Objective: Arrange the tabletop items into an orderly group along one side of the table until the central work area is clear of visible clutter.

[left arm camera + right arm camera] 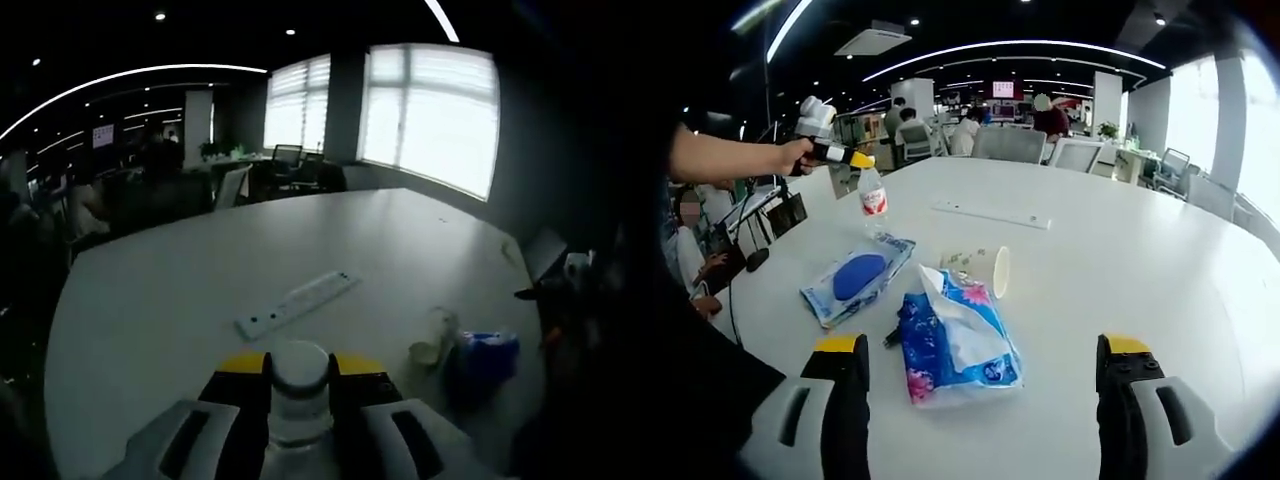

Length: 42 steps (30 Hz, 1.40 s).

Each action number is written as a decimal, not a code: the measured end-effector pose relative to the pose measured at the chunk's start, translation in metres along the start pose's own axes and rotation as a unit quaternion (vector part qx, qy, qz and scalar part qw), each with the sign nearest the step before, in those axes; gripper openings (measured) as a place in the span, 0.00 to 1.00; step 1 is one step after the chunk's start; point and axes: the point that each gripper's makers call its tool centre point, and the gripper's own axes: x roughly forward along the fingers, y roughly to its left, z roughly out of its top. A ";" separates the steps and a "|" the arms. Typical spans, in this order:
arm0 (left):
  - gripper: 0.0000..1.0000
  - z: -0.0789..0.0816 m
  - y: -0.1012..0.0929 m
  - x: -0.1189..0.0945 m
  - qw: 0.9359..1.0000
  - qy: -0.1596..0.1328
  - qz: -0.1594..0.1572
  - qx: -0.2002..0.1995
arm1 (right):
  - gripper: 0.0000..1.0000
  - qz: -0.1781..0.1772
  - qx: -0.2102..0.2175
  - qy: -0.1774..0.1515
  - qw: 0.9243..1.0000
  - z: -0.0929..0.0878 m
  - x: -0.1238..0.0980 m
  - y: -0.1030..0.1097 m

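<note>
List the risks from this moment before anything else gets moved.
1. The left hand-held gripper holds the water bottle by its neck only; the bottle hangs above the table and could swing or slip.
2. The paper cup lies on its side and may roll if nudged.
3. The right hand-held gripper is open over the soft blue tissue pack; a pinch may crumple it or push it into the wet-wipes pack.

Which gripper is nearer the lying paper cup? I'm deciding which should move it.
Probably right. The right gripper, jaws open, faces the paper cup just beyond the tissue pack. The left gripper is farther back, gripping the water bottle by its cap.
</note>
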 end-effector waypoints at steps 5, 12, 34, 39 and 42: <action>0.21 0.000 -0.005 -0.002 1.000 -0.009 -0.001 0.015 | 0.90 0.001 -0.001 -0.001 1.000 0.001 0.001 0.000; 0.37 0.018 0.003 -0.010 0.996 -0.047 0.063 -0.033 | 0.90 0.008 -0.008 0.000 1.000 0.003 0.005 0.004; 0.32 -0.003 0.000 -0.023 0.947 -0.108 0.294 -0.065 | 0.90 0.019 -0.010 0.013 1.000 -0.012 0.007 0.008; 0.32 -0.004 0.003 -0.019 0.939 -0.106 0.320 -0.068 | 0.90 0.020 -0.008 0.016 1.000 -0.015 0.007 0.008; 0.29 -0.007 0.008 -0.018 0.924 -0.111 0.355 -0.086 | 0.90 0.024 -0.010 0.021 0.999 -0.019 0.007 0.010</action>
